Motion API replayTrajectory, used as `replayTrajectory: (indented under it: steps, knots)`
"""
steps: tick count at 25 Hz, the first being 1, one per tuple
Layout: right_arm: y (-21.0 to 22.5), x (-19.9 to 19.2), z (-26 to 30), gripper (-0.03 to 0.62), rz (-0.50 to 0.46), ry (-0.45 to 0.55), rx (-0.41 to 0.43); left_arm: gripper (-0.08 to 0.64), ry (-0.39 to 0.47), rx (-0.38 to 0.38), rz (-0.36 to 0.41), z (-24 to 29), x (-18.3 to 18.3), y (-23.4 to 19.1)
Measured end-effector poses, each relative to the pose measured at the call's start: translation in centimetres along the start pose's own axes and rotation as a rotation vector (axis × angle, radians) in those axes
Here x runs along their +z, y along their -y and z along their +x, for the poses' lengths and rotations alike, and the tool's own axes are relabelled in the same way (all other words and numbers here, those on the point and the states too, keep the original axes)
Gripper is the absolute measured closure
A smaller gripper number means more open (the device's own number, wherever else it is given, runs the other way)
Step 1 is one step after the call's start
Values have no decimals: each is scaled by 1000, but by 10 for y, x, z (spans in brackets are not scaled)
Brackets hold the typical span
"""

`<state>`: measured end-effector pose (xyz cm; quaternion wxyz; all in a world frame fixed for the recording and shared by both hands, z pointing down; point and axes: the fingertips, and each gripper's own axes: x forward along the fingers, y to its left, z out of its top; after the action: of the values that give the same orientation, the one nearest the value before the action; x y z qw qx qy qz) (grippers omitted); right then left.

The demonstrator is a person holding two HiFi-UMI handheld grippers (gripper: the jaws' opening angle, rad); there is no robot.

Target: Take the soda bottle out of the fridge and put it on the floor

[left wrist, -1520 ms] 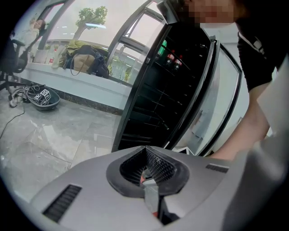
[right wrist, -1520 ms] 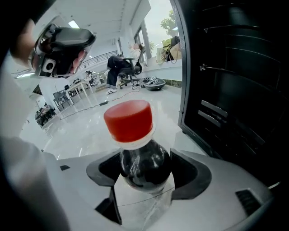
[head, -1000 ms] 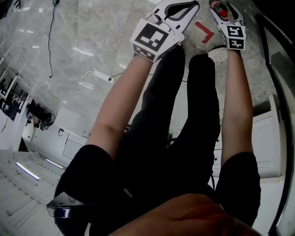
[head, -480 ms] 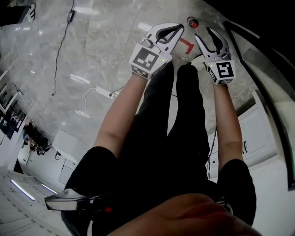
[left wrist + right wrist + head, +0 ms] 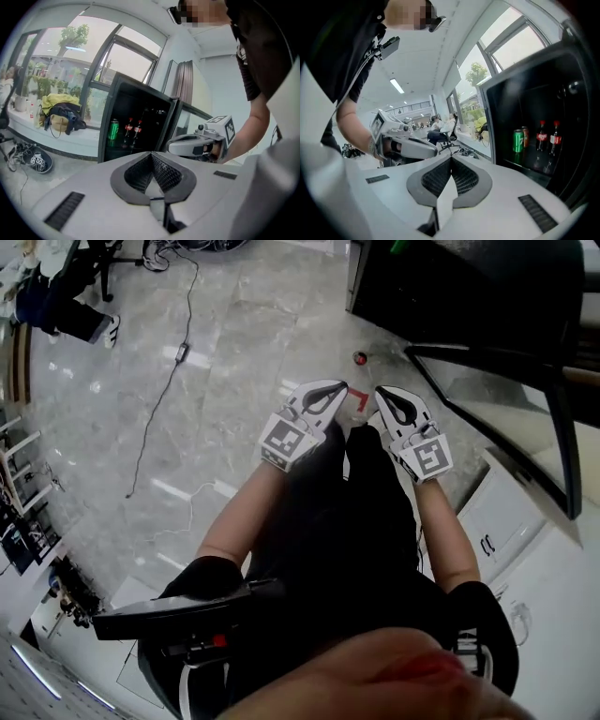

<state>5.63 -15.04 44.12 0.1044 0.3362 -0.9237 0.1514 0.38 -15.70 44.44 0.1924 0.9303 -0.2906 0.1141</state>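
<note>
Left tongs and right tongs, just closing, are hanging clenched, empty.
Soda bottle is looking light, slippery; grip its neck.

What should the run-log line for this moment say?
soda bottle: on floor by fridge | left gripper: shut, empty | right gripper: jaws just closed, empty

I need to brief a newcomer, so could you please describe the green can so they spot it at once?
Find the black fridge with its door open. On its shelf, the green can stands left of two red-labelled bottles; it alone is green.
</note>
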Motion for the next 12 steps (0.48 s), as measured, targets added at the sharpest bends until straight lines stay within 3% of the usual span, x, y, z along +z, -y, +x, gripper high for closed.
replayTrajectory:
  steps: [7,12]
  knots:
    - [-47,112,-59,578,28,43,-1,560,73,-107,72,-44,110,70]
    - [-48,171,-87,578,31,168,-19,560,130,-133,86,-52,168,92]
